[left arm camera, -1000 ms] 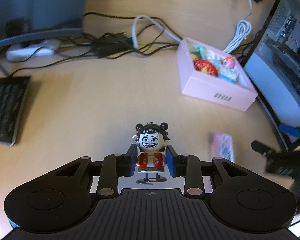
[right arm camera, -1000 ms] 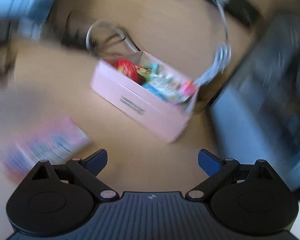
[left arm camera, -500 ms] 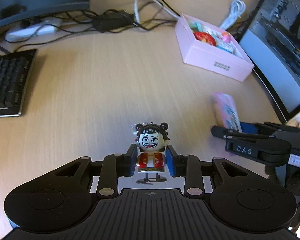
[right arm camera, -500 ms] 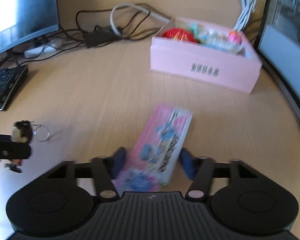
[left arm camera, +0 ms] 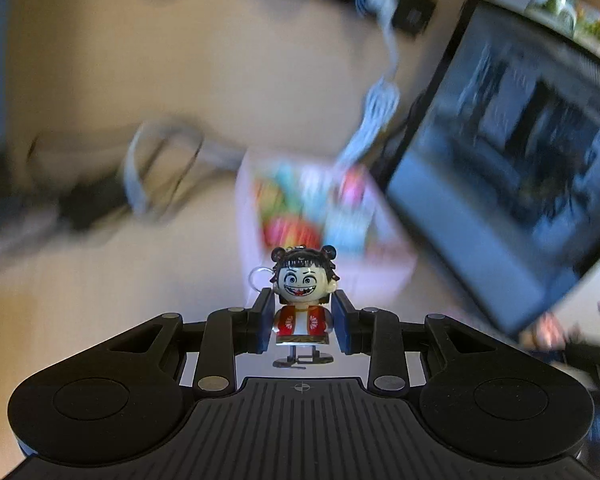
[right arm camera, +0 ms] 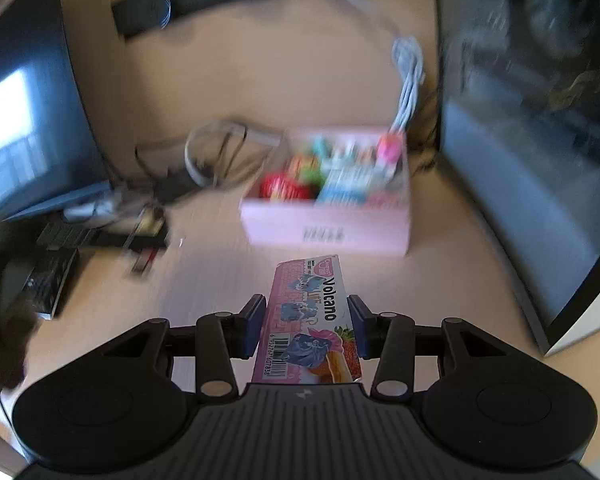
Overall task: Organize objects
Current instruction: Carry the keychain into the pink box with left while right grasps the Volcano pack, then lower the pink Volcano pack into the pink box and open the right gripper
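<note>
Both sets of jaws are closed tight on something. Those of the left gripper (left arm camera: pixel 302 322) squeeze a little toy figure (left arm camera: pixel 303 304) by its red middle, one blue pad on each side. The toy stands up straight and faces the camera. It has a big round head, black hair in two buns and a wide toothy grin. A thin wire ring (left arm camera: pixel 260 278) hangs by its head. Its small feet poke out below the pads.

The right gripper (right arm camera: pixel 307 326) pinches a flat pink snack pack (right arm camera: pixel 310 320) by its long edges. The word "Volcano" is printed on it, and there is a barcode near the close end. The pack points away from the camera, toward a pink box (right arm camera: pixel 328 228).

The pink box sits on the light wooden desk (right arm camera: pixel 204 280), just past the far tip of the pack. It is open on top and full of bright things, one of them red and round. In the left view the box looks blurry behind the toy's head.

A dark monitor (right arm camera: pixel 540 160) stands to the right of the box. A white cable (right arm camera: pixel 408 80) runs down behind the box. Dark cables (right arm camera: pixel 204 160) lie in a tangle to the left of it.
</note>
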